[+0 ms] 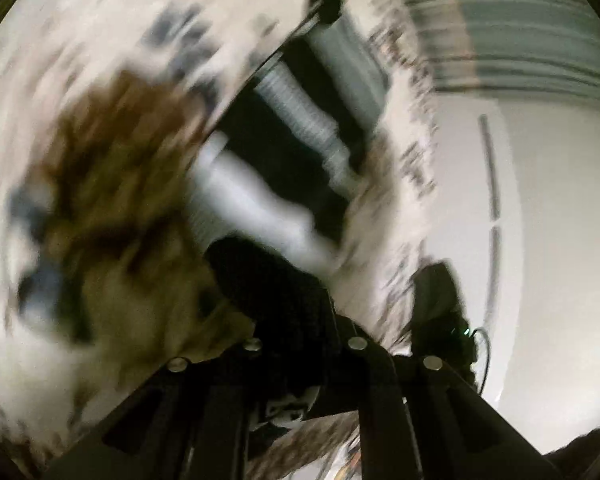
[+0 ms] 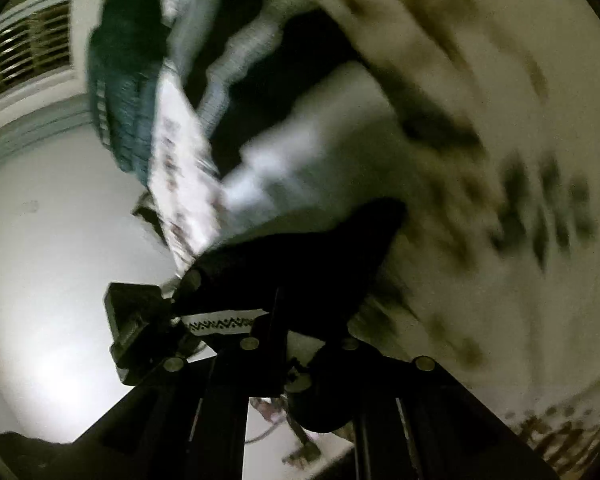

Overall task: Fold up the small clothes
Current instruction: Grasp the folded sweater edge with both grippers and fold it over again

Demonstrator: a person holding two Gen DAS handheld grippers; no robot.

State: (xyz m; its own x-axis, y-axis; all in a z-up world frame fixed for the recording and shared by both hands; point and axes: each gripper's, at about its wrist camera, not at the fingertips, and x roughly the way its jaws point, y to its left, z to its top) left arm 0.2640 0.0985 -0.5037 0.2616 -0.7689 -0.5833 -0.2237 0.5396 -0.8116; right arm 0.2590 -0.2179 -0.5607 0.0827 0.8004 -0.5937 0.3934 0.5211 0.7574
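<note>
Both views are blurred by motion. A white garment with brown and dark prints (image 1: 100,128) fills the left wrist view, held up in the air. My left gripper (image 1: 340,280) is shut on its edge, with cloth draped over both fingers. In the right wrist view the same printed white garment (image 2: 480,160) spreads to the right. My right gripper (image 2: 228,304) is shut on its patterned hem (image 2: 220,324). A black and white striped cloth (image 2: 260,152) shows beyond the fingers in both views.
A white wall or ceiling (image 1: 560,240) lies behind the garment. A window with slats (image 2: 28,48) sits at the upper left of the right wrist view. A dark teal knitted cloth (image 2: 124,92) hangs next to it.
</note>
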